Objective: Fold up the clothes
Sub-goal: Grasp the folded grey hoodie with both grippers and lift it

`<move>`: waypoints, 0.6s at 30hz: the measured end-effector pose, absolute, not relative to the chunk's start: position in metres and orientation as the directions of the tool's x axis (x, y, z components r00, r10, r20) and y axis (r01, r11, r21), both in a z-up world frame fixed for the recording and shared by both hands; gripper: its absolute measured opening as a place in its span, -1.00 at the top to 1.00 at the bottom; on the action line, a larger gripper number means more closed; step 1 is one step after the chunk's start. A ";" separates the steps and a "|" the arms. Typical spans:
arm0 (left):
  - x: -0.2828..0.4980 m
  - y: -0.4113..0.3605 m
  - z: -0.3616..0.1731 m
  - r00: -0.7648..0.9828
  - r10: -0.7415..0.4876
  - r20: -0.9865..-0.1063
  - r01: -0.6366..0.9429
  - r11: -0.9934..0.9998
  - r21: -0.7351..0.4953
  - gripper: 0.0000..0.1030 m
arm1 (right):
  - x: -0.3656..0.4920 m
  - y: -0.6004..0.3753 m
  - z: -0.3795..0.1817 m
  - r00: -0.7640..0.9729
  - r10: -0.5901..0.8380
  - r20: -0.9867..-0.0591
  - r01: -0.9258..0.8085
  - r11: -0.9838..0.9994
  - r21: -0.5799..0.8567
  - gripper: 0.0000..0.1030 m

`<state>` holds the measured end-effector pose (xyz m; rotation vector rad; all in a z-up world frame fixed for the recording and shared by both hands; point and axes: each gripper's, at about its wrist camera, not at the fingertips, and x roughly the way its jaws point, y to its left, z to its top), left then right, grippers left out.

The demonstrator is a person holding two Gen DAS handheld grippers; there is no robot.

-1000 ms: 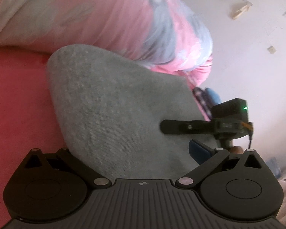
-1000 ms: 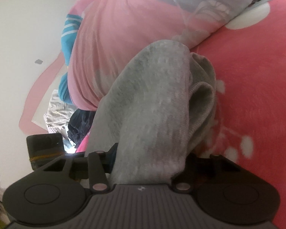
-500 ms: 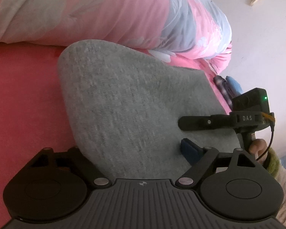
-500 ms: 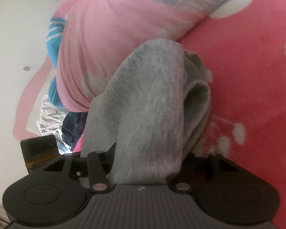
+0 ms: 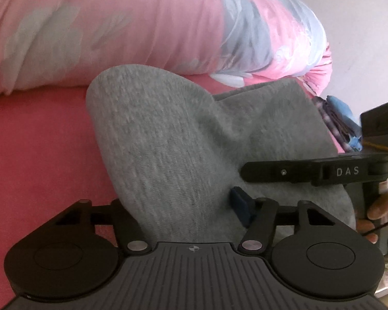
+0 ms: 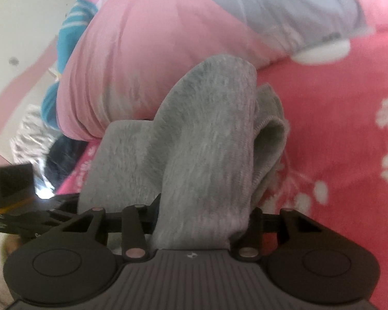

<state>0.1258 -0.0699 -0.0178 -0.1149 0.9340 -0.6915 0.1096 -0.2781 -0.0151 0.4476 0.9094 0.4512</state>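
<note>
On the red bed (image 5: pixel 38 142), a grey garment (image 5: pixel 168 139) lay bunched against a pink quilt (image 5: pixel 116 25). The left gripper (image 5: pixel 186 206) had just been closing, the cloth between its fingers. The right gripper (image 6: pixel 204 222) pinched a thick fold of the same garment.

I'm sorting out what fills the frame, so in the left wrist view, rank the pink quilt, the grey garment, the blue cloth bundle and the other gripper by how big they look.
1. pink quilt
2. grey garment, though nearness to the camera may enlarge it
3. right gripper
4. blue cloth bundle
</note>
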 end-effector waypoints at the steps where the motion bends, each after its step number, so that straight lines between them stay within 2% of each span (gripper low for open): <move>1: 0.124 -0.071 -0.016 0.405 -0.587 -0.701 0.503 0.783 -0.366 -0.13 | 0.107 -0.273 -0.011 0.545 0.528 -0.651 -0.189 0.834 0.519 0.13; 6: 0.117 -0.074 -0.008 0.428 -0.579 -0.694 0.511 0.788 -0.343 -0.04 | 0.092 -0.258 0.004 0.586 0.454 -0.671 -0.210 0.885 0.415 0.15; 18: 0.094 -0.078 0.013 0.460 -0.587 -0.667 0.525 0.785 -0.329 0.00 | 0.067 -0.254 0.029 0.612 0.429 -0.664 -0.212 0.899 0.384 0.17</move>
